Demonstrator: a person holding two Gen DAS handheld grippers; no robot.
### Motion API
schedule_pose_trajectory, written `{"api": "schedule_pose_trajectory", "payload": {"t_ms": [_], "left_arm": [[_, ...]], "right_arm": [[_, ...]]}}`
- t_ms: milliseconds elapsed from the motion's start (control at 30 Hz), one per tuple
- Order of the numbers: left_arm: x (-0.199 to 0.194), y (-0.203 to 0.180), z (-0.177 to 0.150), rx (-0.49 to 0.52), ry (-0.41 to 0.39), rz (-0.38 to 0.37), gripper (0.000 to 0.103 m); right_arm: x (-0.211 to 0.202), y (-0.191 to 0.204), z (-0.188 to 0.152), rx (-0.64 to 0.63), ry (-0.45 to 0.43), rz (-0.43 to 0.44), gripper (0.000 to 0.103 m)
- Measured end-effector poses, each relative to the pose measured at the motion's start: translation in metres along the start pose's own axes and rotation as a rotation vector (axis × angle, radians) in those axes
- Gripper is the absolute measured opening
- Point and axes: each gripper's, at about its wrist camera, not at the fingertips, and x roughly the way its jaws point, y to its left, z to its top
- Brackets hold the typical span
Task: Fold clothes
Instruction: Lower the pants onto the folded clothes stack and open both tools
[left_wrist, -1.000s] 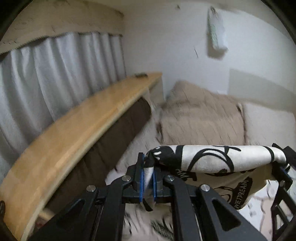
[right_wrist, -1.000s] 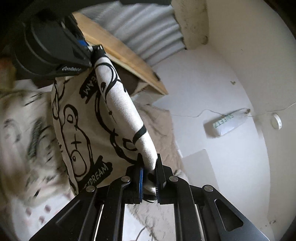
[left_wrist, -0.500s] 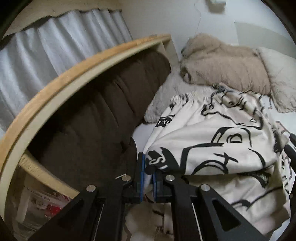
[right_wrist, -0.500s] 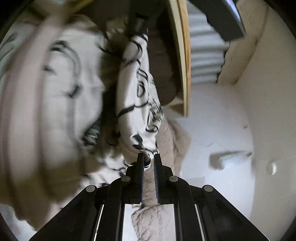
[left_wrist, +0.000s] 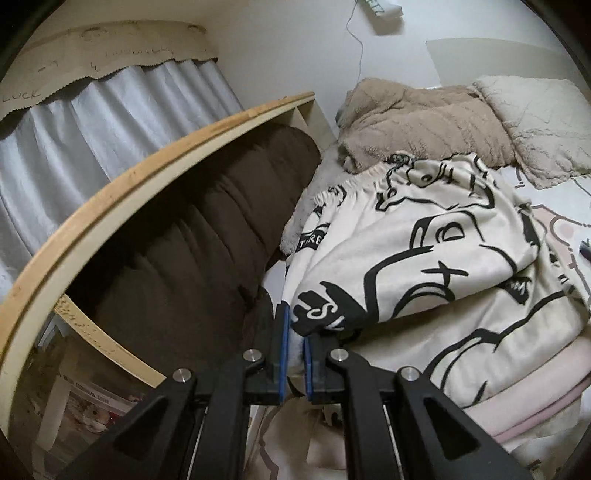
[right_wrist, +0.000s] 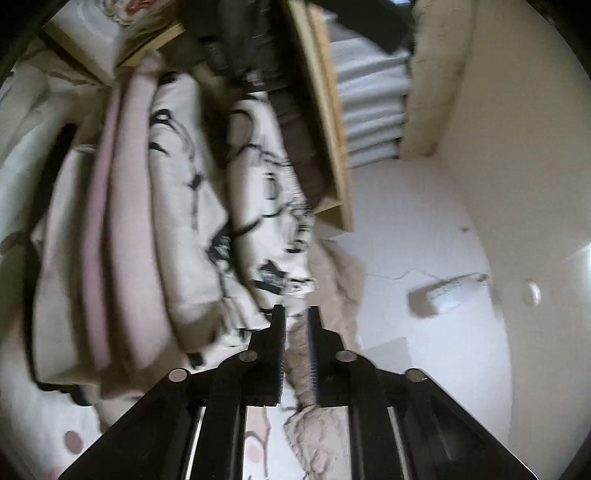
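A cream garment with black cartoon print (left_wrist: 424, 258) lies folded over on a stack of folded clothes on the bed. My left gripper (left_wrist: 294, 325) is shut on its near corner, low at the stack's left edge. In the right wrist view the same garment (right_wrist: 207, 229) lies on the stack, blurred. My right gripper (right_wrist: 295, 321) is slightly open and empty, just off the garment's edge; no cloth is between its fingers.
A pale pink folded layer (right_wrist: 107, 229) lies under the printed garment. A brown cushion (left_wrist: 192, 251) under a wooden rail (left_wrist: 122, 206) borders the bed on the left. A beige fleece blanket (left_wrist: 417, 118) and a pillow (left_wrist: 535, 122) lie at the far end.
Both grippers swung the lifted garment down and laid it over the stack. My right gripper has let go of its corner and drawn back; my left still grips its corner.
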Motion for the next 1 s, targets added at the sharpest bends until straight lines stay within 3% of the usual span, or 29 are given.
{"api": "schedule_pose_trajectory", "payload": {"t_ms": [33,200,467,633,900,1000], "left_arm": [[-0.001,0.003,0.001,-0.025,-0.005,-0.016,0.007],[-0.008,0.019,0.012,-0.136,-0.037,-0.096,0.007],[-0.011,0.025,0.029,-0.178,-0.054,-0.145,0.007],[-0.009,0.028,0.029,-0.203,-0.057,-0.164,0.007],[-0.010,0.027,0.029,-0.211,-0.069,-0.198,0.007],[-0.010,0.027,0.030,-0.208,-0.068,-0.198,0.007]], "right_arm": [[0.003,-0.001,0.002,-0.004,-0.009,-0.005,0.071],[0.020,-0.005,0.012,-0.026,-0.053,-0.019,0.071],[0.048,0.000,0.046,-0.006,-0.058,0.021,0.071],[0.059,-0.007,0.045,0.043,-0.037,0.060,0.060],[0.092,-0.049,0.046,0.281,0.110,0.231,0.059],[0.112,-0.057,0.044,0.281,0.153,0.232,0.044]]}}
